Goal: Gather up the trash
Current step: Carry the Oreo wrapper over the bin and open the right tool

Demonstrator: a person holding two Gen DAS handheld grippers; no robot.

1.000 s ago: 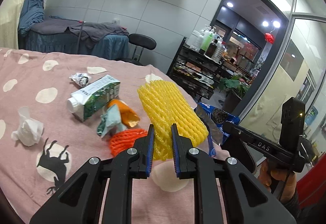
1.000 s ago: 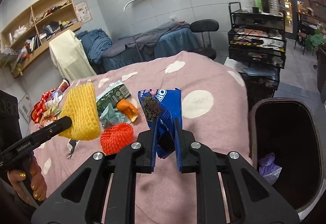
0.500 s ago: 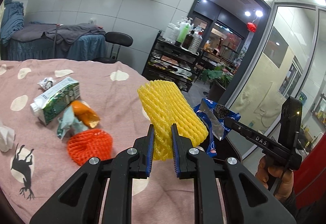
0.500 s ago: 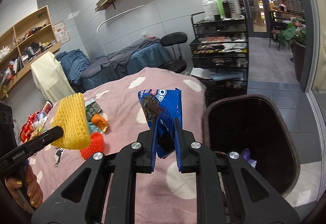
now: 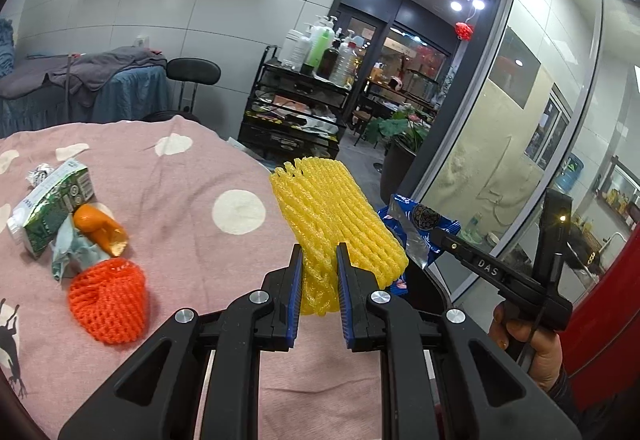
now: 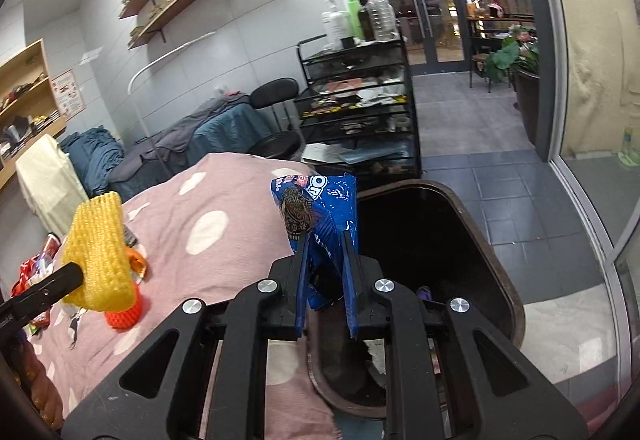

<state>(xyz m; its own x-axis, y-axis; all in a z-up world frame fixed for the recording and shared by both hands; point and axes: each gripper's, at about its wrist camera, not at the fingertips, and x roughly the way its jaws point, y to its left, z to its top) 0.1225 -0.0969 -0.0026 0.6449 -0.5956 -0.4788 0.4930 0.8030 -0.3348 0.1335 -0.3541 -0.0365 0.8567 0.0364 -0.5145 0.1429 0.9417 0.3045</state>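
While both hands hover at the bin's side of the bed (image 5: 192,176), each gripper is carrying a piece of trash. The right gripper (image 6: 325,260) has its jaws clamped on a blue cookie wrapper (image 6: 320,200), which hangs at the near rim of the dark trash bin (image 6: 496,264), partly over its mouth. The left gripper (image 5: 319,272) has its jaws pinched on a yellow foam net (image 5: 336,212), held above the bed's edge, just beside the bin but not over it. Farther from the bin, an orange foam net (image 5: 108,304), a green carton (image 5: 52,208), an orange wrapper (image 5: 100,232) and a crumpled bit of paper (image 5: 70,252) lie on the pink spotted cover. By my reckoning the carry-to-bin step is nearly done. Next, the wrapper needs moving fully over the opening before letting go, then the yellow net must follow across.
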